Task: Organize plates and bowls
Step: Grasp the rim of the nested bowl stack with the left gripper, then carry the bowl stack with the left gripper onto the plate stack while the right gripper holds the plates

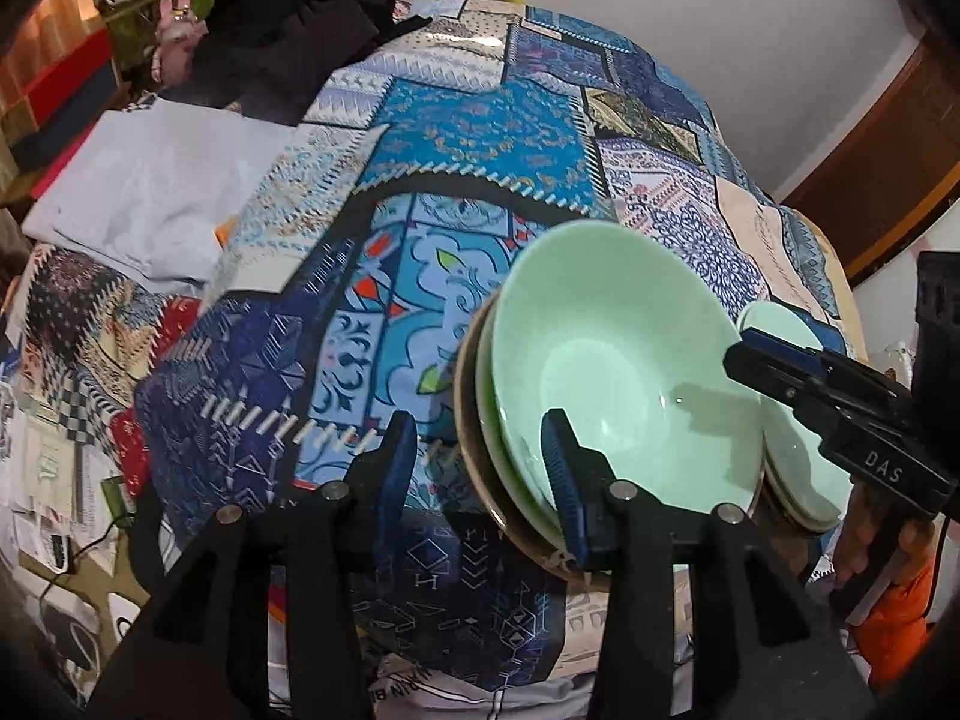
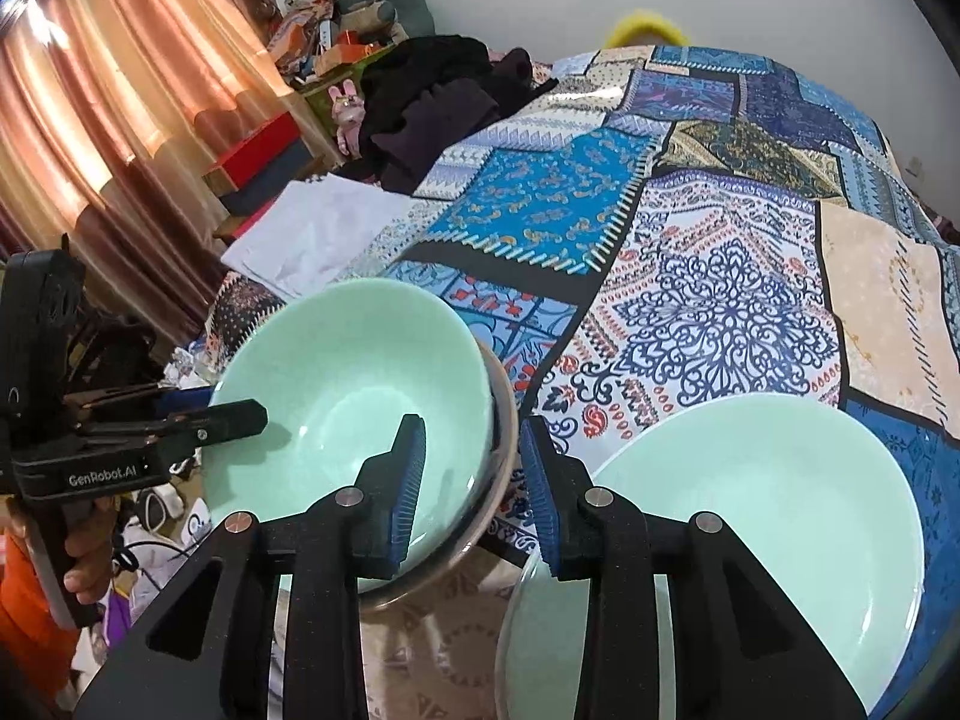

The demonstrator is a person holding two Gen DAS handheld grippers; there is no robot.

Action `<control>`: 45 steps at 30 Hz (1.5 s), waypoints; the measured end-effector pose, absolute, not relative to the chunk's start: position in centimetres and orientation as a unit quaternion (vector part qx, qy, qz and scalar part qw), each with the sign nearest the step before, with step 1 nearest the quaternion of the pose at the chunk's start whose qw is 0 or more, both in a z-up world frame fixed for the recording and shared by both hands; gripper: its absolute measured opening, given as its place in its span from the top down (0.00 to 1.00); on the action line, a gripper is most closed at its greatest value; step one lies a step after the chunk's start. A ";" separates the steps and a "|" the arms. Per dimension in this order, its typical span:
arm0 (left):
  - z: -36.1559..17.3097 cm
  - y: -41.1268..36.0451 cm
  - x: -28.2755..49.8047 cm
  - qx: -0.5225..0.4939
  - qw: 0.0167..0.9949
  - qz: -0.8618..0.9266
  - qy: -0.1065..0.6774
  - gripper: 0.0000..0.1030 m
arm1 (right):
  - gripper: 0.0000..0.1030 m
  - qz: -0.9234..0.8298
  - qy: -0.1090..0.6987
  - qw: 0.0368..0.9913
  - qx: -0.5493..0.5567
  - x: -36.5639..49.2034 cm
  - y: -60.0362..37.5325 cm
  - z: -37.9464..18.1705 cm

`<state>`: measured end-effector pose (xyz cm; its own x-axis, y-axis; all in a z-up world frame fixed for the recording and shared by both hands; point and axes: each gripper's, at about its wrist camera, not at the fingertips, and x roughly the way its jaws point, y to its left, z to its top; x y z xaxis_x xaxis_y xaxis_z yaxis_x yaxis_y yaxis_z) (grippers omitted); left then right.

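Noting positions: pale green bowl (image 1: 624,372) sits topmost in a nested stack on the quilted bed (image 1: 480,138), inside a second green bowl (image 1: 489,420) and an outer bowl with a clear, brownish rim (image 1: 465,396). Just to the right lies a green plate (image 2: 768,540) on a clear glass plate (image 2: 516,618).

Left tool (image 1: 480,471): jaws apart, straddling the near-left rim of the stack, one finger inside the top bowl and one outside over the quilt. Pads do not press on the rim, so nothing is gripped.

Right tool (image 2: 474,480): jaws narrowly apart, over the opposite rim of the stack, between bowl and plate. No pad contact visible; nothing held.

Handling judgement:
- Glazed ceramic and glass: stiff, smooth, probably slippery, breakable if knocked together.
- The stack looks heavy for a one-sided pinch; the bed is soft, so it may tilt or rock.
- Best hold: rim wall, one pad inside and one outside, seated deep.
- Nested bowls may drag each other up; lift the top bowl alone, slowly.
- Plates offer only a thin low edge; the tool must get under the lip.
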<state>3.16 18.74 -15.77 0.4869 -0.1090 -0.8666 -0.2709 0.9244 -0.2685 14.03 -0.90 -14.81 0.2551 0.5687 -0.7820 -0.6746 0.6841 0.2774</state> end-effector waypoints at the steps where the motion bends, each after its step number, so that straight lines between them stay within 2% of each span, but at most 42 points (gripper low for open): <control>1: -15.9 18.7 3.1 -0.192 0.842 0.044 0.502 0.58 | 0.71 0.393 0.469 0.788 -0.057 14.1 -0.8 -15.0; 6: -17.8 19.0 3.0 -0.221 0.829 0.037 0.513 0.55 | 0.70 0.396 0.478 0.781 -0.066 13.8 -0.3 -15.6; 8: -18.6 19.3 2.9 -0.233 0.824 0.032 0.516 0.55 | 0.66 0.402 0.480 0.777 -0.065 13.6 -0.1 -15.7; 13: -18.8 19.1 2.7 -0.234 0.828 0.032 0.509 0.55 | 0.62 0.403 0.486 0.772 -0.075 13.3 0.7 -16.3; 18: -19.2 18.5 3.1 -0.227 0.827 0.027 0.514 0.56 | 0.62 0.402 0.499 0.764 -0.073 13.4 1.0 -17.1; 22: -19.2 17.4 3.6 -0.216 0.829 0.014 0.516 0.65 | 0.64 0.398 0.498 0.767 -0.072 13.4 1.0 -17.3; 45: -16.3 16.1 4.0 -0.175 0.848 0.059 0.497 0.66 | 0.65 0.389 0.483 0.782 -0.061 13.4 0.5 -15.9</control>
